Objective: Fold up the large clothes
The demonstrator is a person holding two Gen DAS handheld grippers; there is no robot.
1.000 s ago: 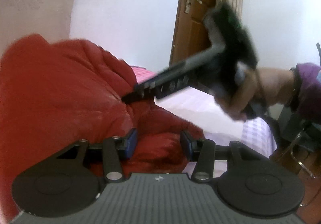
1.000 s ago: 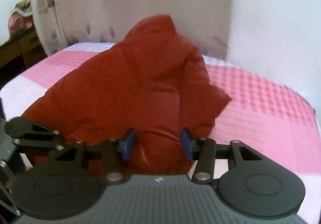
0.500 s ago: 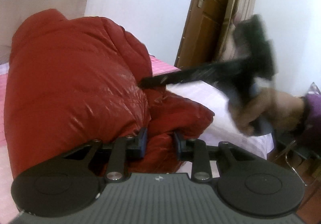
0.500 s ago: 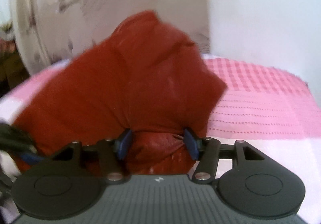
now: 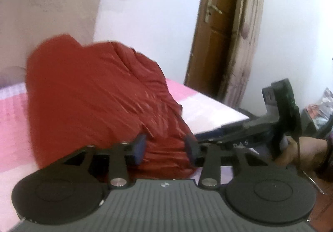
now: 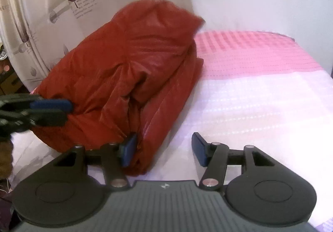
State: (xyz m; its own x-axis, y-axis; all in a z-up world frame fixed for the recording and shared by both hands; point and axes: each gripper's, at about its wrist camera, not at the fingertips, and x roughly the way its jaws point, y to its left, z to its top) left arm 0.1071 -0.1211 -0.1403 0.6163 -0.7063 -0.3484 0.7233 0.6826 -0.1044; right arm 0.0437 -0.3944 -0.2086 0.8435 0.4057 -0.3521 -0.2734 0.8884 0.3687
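Left wrist view: the left gripper (image 5: 165,148), jaws opening, straddles a bulge of the red jacket (image 5: 100,94) heaped on the bed (image 5: 12,119).

Right wrist view: the right gripper (image 6: 164,149) stands apart, the jacket's hem beside its left finger (image 6: 128,149).

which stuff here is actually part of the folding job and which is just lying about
Part of the job:
- red puffy jacket, bunched up on the bed
- left claw, opening with a fold of jacket between its pads
- right claw, open at the jacket's edge

Just lying about:
- pink checked bedspread
- patterned curtain
- wooden door
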